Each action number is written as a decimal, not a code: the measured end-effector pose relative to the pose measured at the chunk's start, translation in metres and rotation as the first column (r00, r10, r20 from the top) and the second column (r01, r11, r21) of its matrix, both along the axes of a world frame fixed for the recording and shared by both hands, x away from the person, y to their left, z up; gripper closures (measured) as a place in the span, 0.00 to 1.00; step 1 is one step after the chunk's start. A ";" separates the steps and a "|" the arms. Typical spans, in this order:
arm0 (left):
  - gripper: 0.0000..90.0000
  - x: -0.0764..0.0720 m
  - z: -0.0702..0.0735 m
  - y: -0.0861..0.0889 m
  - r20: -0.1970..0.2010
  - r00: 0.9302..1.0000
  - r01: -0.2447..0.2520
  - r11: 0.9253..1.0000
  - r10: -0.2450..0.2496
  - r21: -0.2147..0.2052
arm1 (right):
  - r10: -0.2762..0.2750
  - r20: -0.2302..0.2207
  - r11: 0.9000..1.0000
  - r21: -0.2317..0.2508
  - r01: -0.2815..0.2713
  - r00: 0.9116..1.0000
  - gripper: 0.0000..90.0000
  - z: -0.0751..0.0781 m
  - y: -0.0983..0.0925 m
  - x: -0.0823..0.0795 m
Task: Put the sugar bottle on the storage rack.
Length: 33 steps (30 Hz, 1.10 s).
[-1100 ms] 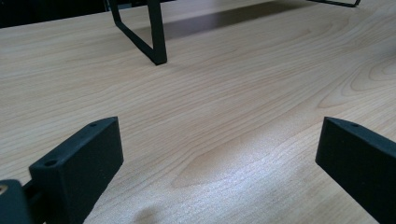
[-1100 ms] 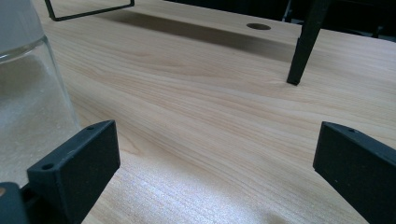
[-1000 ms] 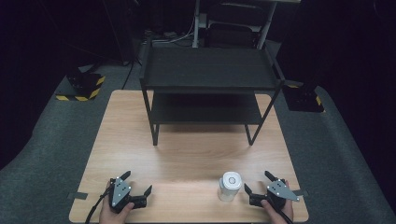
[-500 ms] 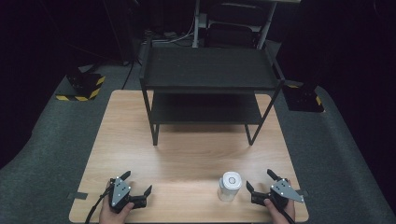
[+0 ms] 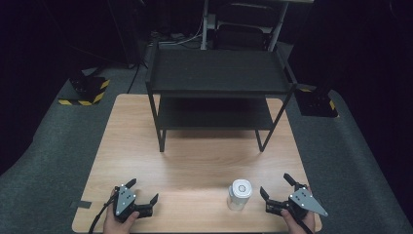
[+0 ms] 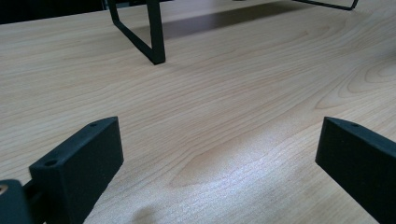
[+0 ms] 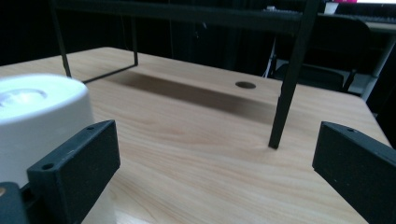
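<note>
Clearly the work is at its opening step, the approach; the right gripper sits near the front right corner of the table, jaws spread wide and holding nothing, aimed toward the small jar that stands upright just beside it on its left; in the right gripper view that jar looms white and rounded behind the left-hand jaw, not yet between the two. The left gripper rests low at the front left, well apart from the jar, its jaws likewise wide and empty over bare wood, as the left gripper view confirms.

My judgement is that the next move calls for the right gripper to swing or slide leftward so the jar comes squarely between the jaws, then close on its clear body below the white lid; the jar looks light and smooth, so a centred, level grip would guard against tipping it. Where it should go I can only guess; the black shelf rack at the far half of the table, with a top tier and a lower one, both bare, seems the likely place.

By count: one jar; one rack with two tiers; two grippers; one table; one small round hole in the tabletop beyond the rack's leg.
</note>
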<state>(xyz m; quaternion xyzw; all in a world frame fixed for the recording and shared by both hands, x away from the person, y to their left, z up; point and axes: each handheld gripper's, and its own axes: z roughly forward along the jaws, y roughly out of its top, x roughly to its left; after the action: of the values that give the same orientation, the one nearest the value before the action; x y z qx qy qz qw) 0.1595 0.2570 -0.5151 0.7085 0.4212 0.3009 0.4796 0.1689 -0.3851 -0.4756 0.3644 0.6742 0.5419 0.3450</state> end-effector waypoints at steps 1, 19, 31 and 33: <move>0.01 0.000 0.000 0.000 0.000 1.000 0.000 1.000 0.000 0.000 | 0.005 0.008 1.000 0.005 -0.006 1.000 0.01 0.004 0.002 -0.004; 0.02 0.001 0.000 0.001 -0.005 1.000 0.000 1.000 0.000 -0.013 | 0.106 0.042 0.994 0.034 -0.107 0.993 0.01 0.001 0.043 -0.027; 0.02 0.001 0.000 0.003 -0.010 1.000 0.003 1.000 -0.003 -0.020 | 0.077 0.027 0.996 0.032 -0.077 0.997 0.01 -0.019 0.077 -0.025; 0.02 0.001 0.000 0.003 -0.012 1.000 0.003 1.000 -0.003 -0.021 | 0.074 0.022 0.997 0.032 -0.075 0.997 0.01 -0.023 0.080 -0.024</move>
<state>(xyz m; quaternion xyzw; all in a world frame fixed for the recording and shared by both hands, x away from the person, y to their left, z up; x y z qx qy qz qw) 0.1607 0.2601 -0.5151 0.7059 0.4261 0.2913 0.4851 0.1449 -0.3050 -0.4983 0.3392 0.6746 0.5692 0.3255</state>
